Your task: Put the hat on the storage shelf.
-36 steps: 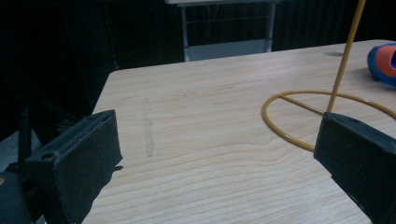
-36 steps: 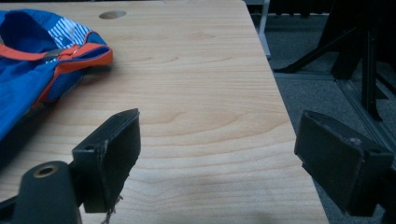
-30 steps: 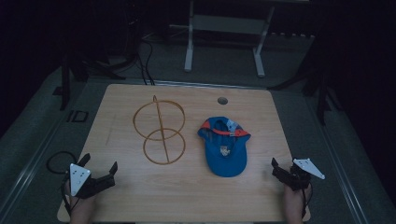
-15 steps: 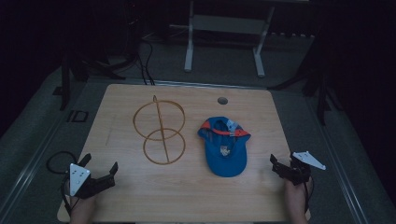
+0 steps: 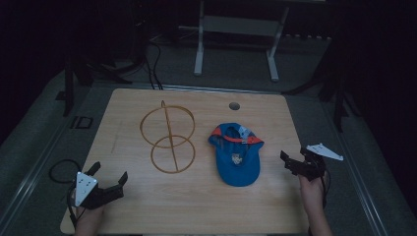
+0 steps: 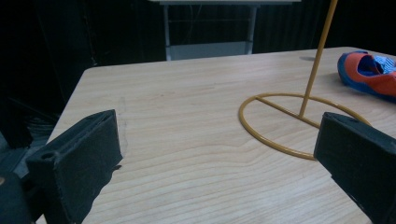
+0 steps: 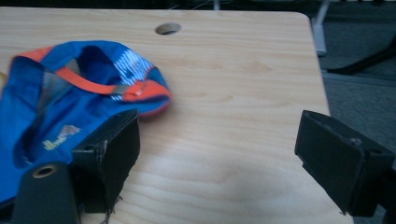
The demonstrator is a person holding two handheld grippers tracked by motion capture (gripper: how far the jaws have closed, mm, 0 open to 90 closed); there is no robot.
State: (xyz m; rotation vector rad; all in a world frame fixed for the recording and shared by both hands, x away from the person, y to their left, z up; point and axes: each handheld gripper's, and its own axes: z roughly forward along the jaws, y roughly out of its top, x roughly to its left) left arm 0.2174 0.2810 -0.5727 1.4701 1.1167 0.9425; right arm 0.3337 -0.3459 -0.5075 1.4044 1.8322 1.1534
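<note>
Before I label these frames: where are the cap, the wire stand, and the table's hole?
cap (image 5: 237,164): high view, middle of its crown.
wire stand (image 5: 173,168): high view, base ring.
hole (image 5: 234,105): high view, its centre.

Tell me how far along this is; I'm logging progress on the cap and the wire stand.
Nothing looks done: the blue cap lies flat on the table, apart from the wire stand. Nothing is in hand; the left gripper and right gripper are open and empty. Any handling remains.
</note>
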